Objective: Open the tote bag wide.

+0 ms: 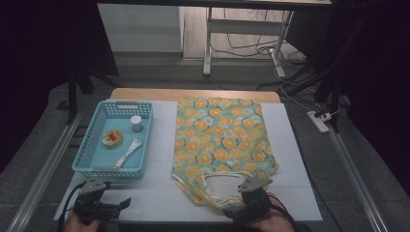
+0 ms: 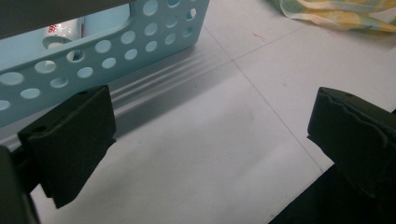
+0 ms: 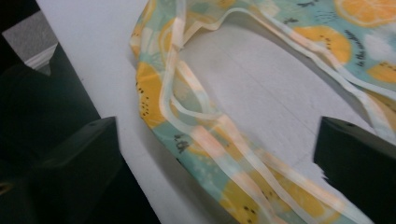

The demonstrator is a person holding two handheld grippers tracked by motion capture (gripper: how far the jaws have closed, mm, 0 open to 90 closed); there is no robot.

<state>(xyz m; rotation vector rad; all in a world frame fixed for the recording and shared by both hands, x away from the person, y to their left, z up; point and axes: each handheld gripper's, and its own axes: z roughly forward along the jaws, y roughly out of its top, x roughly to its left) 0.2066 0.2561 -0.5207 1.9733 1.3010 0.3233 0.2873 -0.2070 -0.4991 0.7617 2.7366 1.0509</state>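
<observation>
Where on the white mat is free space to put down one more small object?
Bare mat runs as a strip between the blue basket and the fruit-print bag, widening toward the near edge between the left gripper and right gripper. Another strip lies right of the bag. The basket is crowded: jar, tin, tube.

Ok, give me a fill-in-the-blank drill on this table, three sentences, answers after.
1. The basket holding the small jar is light ____ in colour.
2. The fabric bag is printed with sliced ____.
3. The right gripper has its jaws ____ over the bag's handles; the left gripper is over bare table.

Answers: blue; oranges; open
</observation>
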